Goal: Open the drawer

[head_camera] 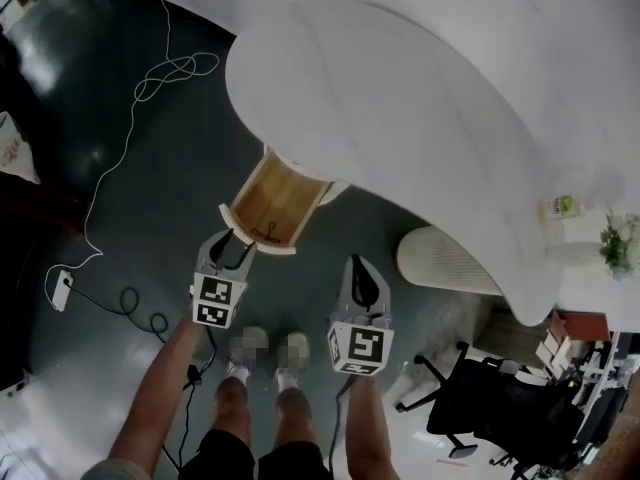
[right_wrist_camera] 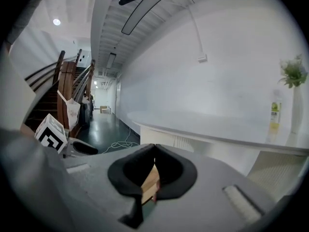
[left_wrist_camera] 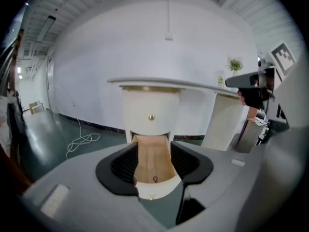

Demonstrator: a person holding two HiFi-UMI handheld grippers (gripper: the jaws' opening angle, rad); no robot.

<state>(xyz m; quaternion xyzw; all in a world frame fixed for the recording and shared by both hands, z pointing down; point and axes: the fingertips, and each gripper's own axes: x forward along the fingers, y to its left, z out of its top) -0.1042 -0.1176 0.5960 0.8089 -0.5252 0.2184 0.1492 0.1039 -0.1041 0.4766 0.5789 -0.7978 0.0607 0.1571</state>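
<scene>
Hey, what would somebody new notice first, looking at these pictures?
The open drawer with its pale wooden inside, pulled out from under the big curved white desk, sits mid head view. Just below it there are the left gripper, jaws apart, and the right gripper, jaws together. A white cable loops over the dark floor at upper left.

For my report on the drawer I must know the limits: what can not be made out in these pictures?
Drawer back: head view, the desk covers it.
Small dark loop in the drawer: left gripper view, too small to name.
Bottle label: head view, too small to read.
Drawer in right gripper view: only a wood sliver shows; the right gripper hides the rest.
</scene>
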